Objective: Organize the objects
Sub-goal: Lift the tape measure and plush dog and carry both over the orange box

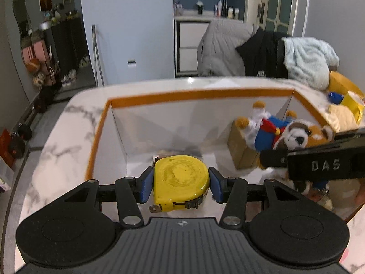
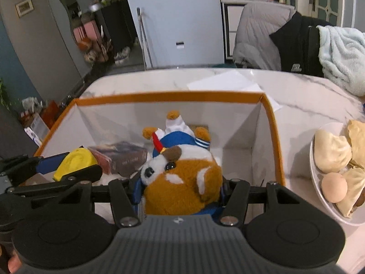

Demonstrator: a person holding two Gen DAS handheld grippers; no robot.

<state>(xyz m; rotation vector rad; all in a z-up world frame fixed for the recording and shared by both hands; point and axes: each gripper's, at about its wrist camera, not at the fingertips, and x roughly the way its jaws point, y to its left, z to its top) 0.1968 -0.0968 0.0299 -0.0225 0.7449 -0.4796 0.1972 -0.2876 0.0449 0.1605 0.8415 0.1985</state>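
Note:
My left gripper (image 1: 181, 183) is shut on a yellow tape measure (image 1: 181, 180) and holds it over the near side of a white box with an orange rim (image 1: 194, 94). The tape measure also shows in the right wrist view (image 2: 75, 162). My right gripper (image 2: 180, 189) is shut on a brown and white plush dog in blue clothes (image 2: 182, 182) and holds it inside the same box (image 2: 168, 96). The plush also shows at the right of the left wrist view (image 1: 285, 134). A brown cardboard box (image 1: 241, 150) and a dark maroon box (image 2: 121, 157) lie on the box floor.
The box stands on a white marble table (image 2: 308, 98). A white plate of buns and an egg (image 2: 337, 166) sits to the right of the box. A sheet of paper (image 2: 224, 81) lies behind it. Chairs draped with jackets and a pale blue blanket (image 2: 342, 54) stand at the far edge.

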